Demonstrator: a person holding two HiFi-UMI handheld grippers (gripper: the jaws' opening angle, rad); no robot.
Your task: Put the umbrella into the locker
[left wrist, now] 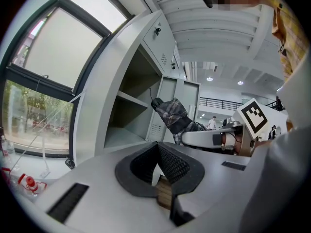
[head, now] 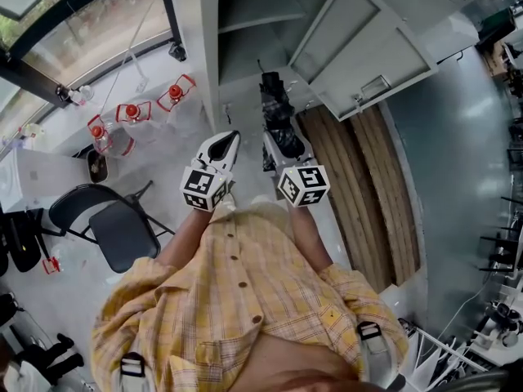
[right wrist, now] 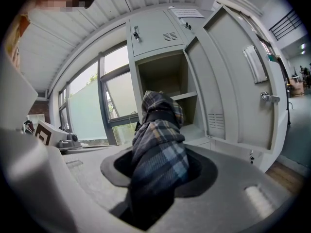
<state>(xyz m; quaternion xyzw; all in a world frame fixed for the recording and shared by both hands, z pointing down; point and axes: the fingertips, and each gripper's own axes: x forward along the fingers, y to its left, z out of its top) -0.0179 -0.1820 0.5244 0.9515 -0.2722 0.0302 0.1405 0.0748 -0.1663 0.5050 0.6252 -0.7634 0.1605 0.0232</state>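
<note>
A folded dark plaid umbrella point(head: 278, 113) sticks out forward from my right gripper point(head: 282, 144), which is shut on its lower part. In the right gripper view the umbrella point(right wrist: 158, 140) fills the gap between the jaws and points at the open grey locker point(right wrist: 167, 81). The locker's compartment point(head: 245, 55) with a shelf lies just ahead of the umbrella's tip, its door point(head: 359, 47) swung out to the right. My left gripper point(head: 229, 141) hangs beside the right one, shut and holding nothing point(left wrist: 158, 149). From the left gripper view the umbrella point(left wrist: 177, 115) shows in front of the locker point(left wrist: 131, 115).
A black folding chair point(head: 114, 227) stands on the left. Several red-capped bottles point(head: 135, 113) sit by the window. A band of wooden floor point(head: 368, 186) runs under the open door. The locker's side wall point(head: 200, 64) rises just left of the compartment.
</note>
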